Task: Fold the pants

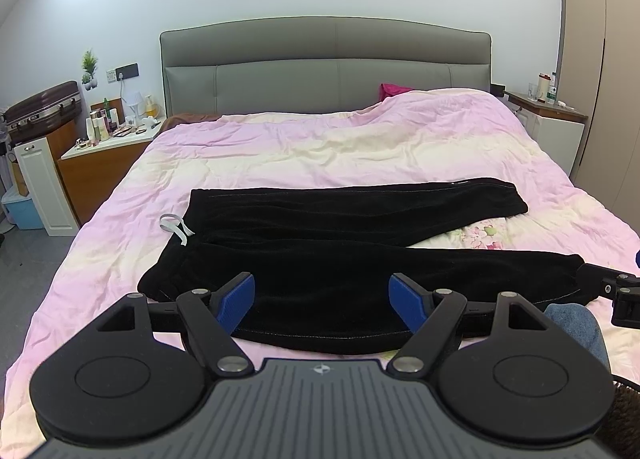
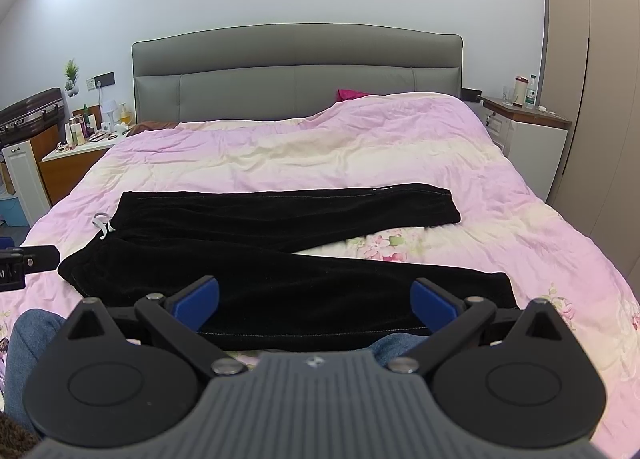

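Note:
Black pants (image 1: 340, 243) lie spread flat on the pink quilt (image 1: 320, 147), waist to the left with a white drawstring (image 1: 176, 227), both legs running right and parted in a narrow V. My left gripper (image 1: 322, 301) hovers open over the near leg close to the waist, blue pads (image 1: 238, 299) wide apart with nothing between them. My right gripper (image 2: 316, 305) is open too, over the near leg of the pants (image 2: 280, 255) toward its cuff. Its black tip also shows at the right edge of the left wrist view. The drawstring (image 2: 102, 224) lies left.
A grey headboard (image 1: 326, 67) backs the bed. A cluttered nightstand (image 1: 108, 143) and suitcase (image 1: 42, 107) stand left; another nightstand (image 1: 552, 115) with bottles stands right. A person's denim-clad knees (image 2: 28, 343) are at the bed's near edge.

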`<state>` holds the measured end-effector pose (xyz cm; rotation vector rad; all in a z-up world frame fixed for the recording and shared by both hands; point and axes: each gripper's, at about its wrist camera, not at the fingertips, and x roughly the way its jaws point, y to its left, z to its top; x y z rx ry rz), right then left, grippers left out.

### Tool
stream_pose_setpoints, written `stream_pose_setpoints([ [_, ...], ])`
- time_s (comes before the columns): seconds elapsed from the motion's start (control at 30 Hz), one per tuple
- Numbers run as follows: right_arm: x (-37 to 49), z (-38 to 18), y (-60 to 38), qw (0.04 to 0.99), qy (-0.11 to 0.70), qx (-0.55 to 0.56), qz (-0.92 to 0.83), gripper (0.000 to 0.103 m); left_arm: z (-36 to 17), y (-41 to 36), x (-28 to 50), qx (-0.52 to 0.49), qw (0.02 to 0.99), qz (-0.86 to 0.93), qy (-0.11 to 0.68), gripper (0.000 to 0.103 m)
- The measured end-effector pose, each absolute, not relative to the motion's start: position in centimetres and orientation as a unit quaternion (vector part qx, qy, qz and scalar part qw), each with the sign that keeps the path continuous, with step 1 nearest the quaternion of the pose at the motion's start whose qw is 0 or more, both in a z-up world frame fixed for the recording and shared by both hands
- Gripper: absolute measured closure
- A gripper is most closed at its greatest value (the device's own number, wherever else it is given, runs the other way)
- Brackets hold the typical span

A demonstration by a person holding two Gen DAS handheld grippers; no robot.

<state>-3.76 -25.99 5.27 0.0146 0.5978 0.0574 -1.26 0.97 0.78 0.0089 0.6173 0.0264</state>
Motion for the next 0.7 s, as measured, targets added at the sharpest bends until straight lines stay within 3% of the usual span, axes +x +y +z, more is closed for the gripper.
stream_pose_setpoints([
  [0.7, -3.69, 5.40, -25.98, 0.955, 0.296, 0.009, 0.029, 0.005, 0.91, 0.98, -1.27, 0.005, 0.953, 0.014, 0.304, 0.013],
])
